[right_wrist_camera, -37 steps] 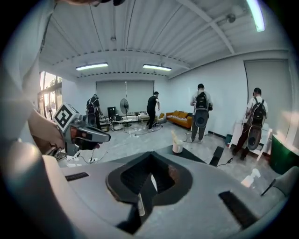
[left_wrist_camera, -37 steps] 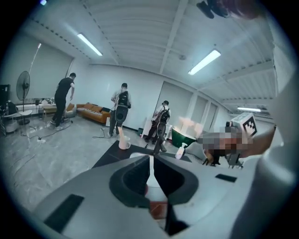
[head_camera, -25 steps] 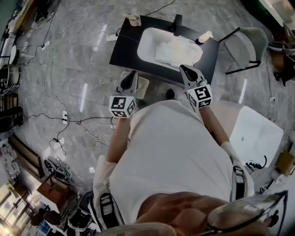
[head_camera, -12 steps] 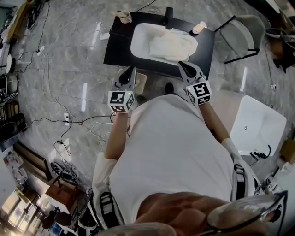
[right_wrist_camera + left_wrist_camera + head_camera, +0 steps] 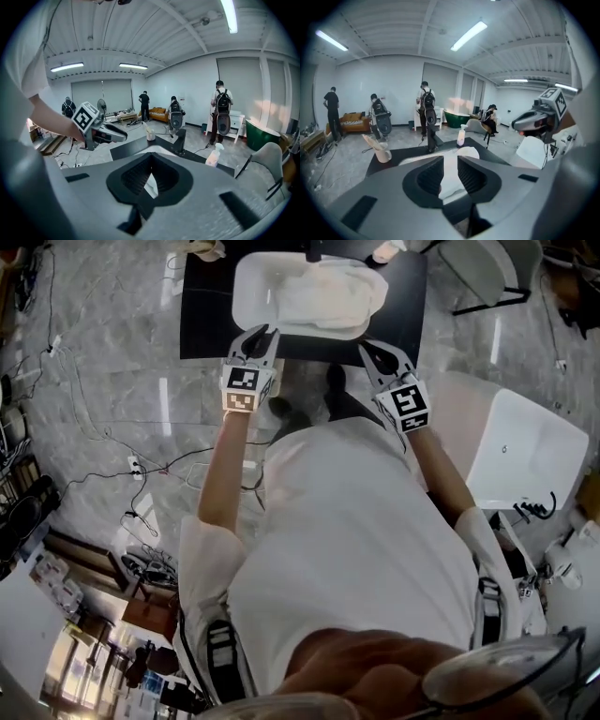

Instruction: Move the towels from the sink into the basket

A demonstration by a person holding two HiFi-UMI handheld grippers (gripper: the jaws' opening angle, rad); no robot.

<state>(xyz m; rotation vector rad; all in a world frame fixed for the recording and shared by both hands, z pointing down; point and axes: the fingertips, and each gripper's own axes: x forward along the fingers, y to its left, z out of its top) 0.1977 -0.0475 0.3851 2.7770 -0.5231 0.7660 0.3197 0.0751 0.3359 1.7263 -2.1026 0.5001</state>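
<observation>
A heap of white towels (image 5: 328, 292) lies in the white sink (image 5: 251, 282), which is set in a black counter (image 5: 202, 320) at the top of the head view. My left gripper (image 5: 257, 332) hovers over the sink's near rim, its jaws a little apart with nothing between them. In the left gripper view the left gripper (image 5: 450, 159) points at the towels (image 5: 471, 152), seen through the narrow gap. My right gripper (image 5: 378, 352) hangs at the counter's front edge, shut and empty. The right gripper (image 5: 151, 157) shows shut in its own view too. No basket is in view.
A black faucet (image 5: 179, 140), a cup of brushes (image 5: 380, 151) and a soap bottle (image 5: 213, 157) stand on the counter. A grey chair (image 5: 487, 273) is to the right of it, a white tub (image 5: 525, 460) further right. Cables (image 5: 141, 484) trail over the floor. Several people stand far back.
Both grippers have moved forward and down towards the sink. The left one went further and now reaches the rim, and its jaws have parted slightly.
</observation>
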